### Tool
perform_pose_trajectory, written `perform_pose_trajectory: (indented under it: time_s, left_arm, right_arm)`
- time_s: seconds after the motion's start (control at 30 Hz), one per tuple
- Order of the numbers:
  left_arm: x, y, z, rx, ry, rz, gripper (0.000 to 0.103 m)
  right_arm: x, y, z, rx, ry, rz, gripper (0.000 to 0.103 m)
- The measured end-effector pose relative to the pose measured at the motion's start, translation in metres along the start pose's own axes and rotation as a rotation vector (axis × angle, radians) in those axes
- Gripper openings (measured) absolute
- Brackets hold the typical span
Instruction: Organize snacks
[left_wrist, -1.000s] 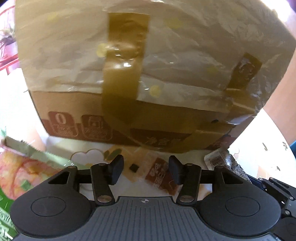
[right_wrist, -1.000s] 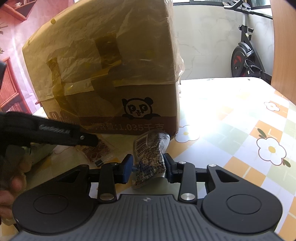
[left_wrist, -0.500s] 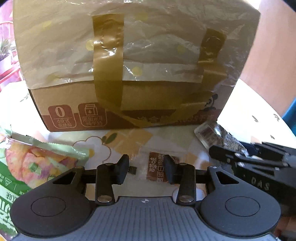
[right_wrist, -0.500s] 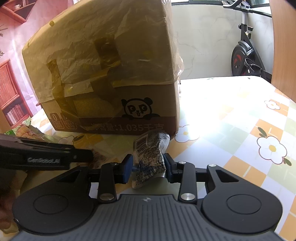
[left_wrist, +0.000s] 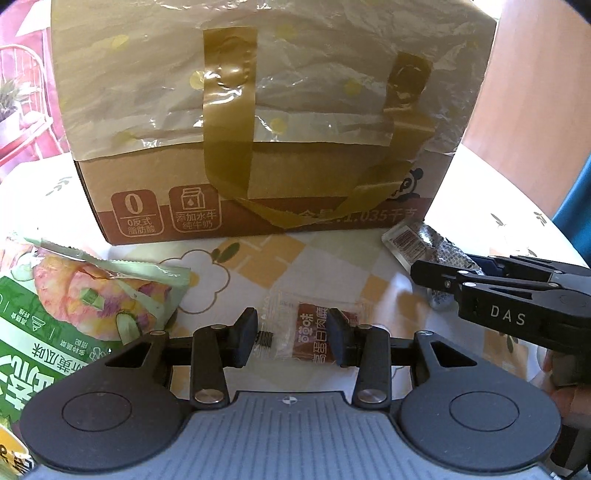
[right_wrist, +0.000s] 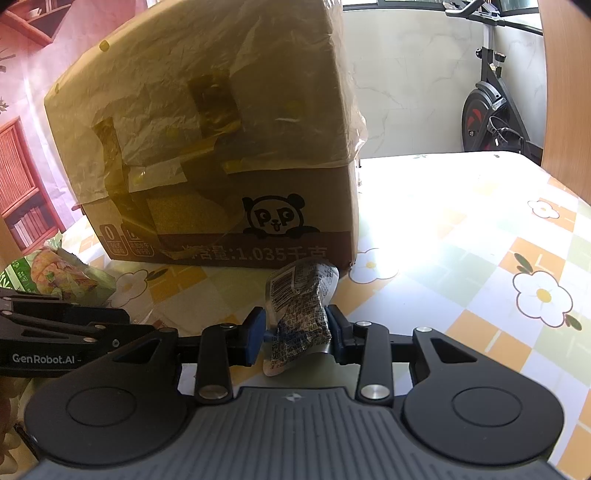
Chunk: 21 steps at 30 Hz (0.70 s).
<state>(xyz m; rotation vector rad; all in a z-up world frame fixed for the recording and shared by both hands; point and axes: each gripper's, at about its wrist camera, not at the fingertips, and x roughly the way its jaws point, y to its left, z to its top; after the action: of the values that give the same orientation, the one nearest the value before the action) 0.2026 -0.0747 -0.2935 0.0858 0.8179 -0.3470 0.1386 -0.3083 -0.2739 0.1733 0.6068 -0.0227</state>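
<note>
My left gripper is open, its fingers on either side of a small clear sachet with a brown label that lies flat on the table. My right gripper is shut on a crumpled silver snack packet with a barcode, near the box's front corner. The same packet and the right gripper show at the right of the left wrist view. A green chip bag lies at the left. The left gripper also shows at the left of the right wrist view.
A large taped cardboard box with a panda logo stands just behind both grippers. The table has a floral checked cloth. An exercise bike stands beyond the table's far edge.
My left gripper has pulled back from the box and come down over the brown-label sachet. The right gripper has stayed put, holding the silver packet.
</note>
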Motion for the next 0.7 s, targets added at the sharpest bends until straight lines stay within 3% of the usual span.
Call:
perform_pose_trajectory:
  time_s: [0.27,0.33,0.37,0.7]
  left_arm:
    - [0.005,-0.001,0.002,0.008,-0.011,-0.009,0.039]
    - [0.004,0.002,0.0,0.001,-0.022,-0.007,0.028]
    - [0.003,0.003,-0.001,-0.001,-0.021,-0.002,0.003]
    - [-0.003,0.005,-0.002,0.006,-0.014,-0.005,0.003]
  right_arm:
    - [0.0,0.0,0.0,-0.001,0.0,0.0,0.038]
    - [0.0,0.0,0.0,-0.001,0.0,-0.001,0.038]
    - [0.0,0.0,0.0,-0.002,0.0,-0.001,0.038]
    - [0.0,0.0,0.0,0.002,0.0,0.002,0.038]
